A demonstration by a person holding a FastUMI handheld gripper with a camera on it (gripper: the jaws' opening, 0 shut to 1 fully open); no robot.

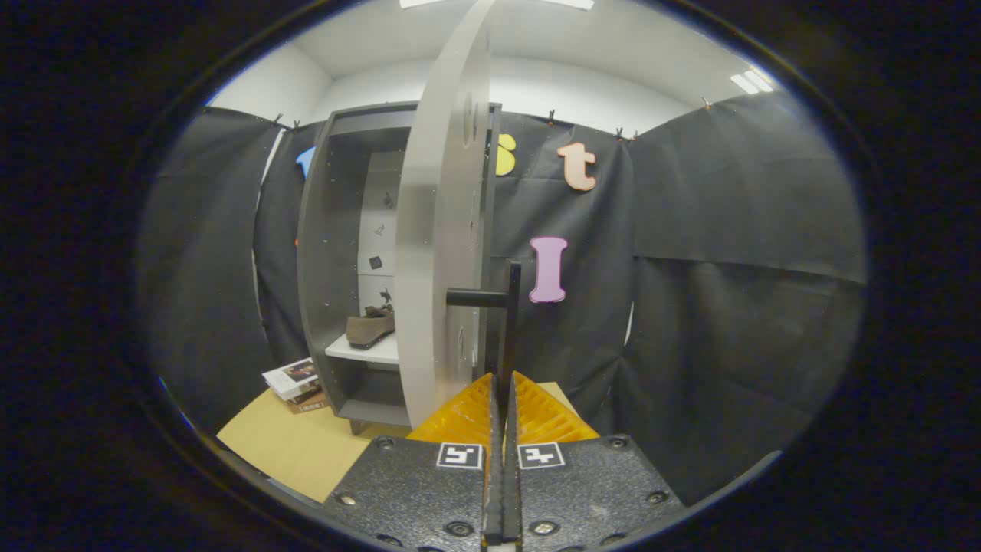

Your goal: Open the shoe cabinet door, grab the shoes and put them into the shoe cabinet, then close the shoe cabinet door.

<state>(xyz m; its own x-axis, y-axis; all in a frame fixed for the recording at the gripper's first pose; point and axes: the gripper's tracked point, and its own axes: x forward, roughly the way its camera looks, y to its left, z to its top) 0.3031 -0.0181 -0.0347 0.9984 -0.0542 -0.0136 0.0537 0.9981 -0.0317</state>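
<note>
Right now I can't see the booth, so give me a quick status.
Gripper shut on door handle. Cabinet door open, shoe on shelf inside. Nothing blocking door's swing.

The grey shoe cabinet (337,253) stands upright with its door (441,230) swung open, edge-on. A brown shoe (370,326) lies on a white shelf (366,351) inside. The door's black bar handle (510,322) sits pinched between the gripper (502,391) fingers.
</note>
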